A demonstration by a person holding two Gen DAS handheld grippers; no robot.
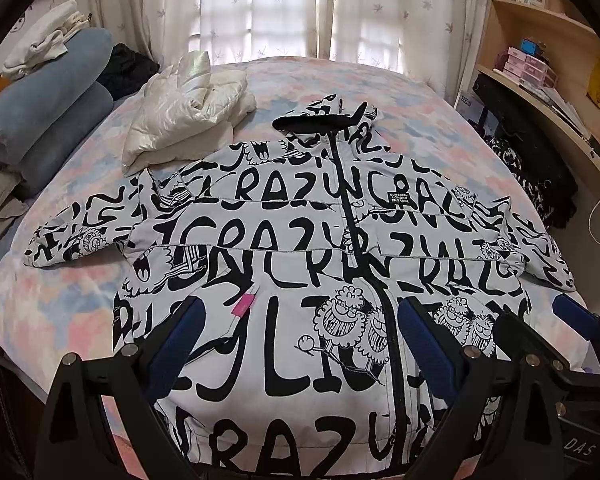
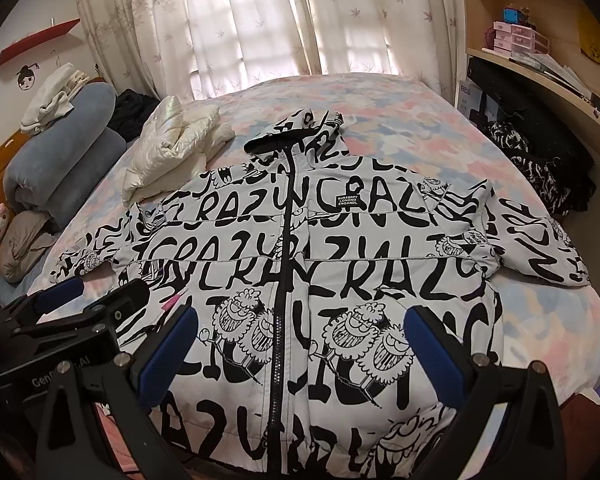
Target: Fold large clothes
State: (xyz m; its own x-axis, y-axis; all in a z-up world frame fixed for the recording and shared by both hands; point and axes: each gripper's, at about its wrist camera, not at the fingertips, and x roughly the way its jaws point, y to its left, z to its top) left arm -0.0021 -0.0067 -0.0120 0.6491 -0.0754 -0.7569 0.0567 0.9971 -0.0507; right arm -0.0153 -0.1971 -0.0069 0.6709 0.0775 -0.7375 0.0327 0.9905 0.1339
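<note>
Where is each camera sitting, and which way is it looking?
Left wrist view: sits on the left gripper, facing across the bed toward the curtains; its blue-padded fingers show, with the right gripper beside it.
Right wrist view: sits on the right gripper, facing the same way; its fingers show, with the left gripper beside it.
Both share the printed jacket, white puffy jacket and shelves.

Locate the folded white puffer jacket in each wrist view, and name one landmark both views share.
Left wrist: white puffer jacket lies upper left of centre, beyond the printed jacket's shoulder.
Right wrist: white puffer jacket lies left of centre, further left.
Shared landmark: the small black chest label.
</note>
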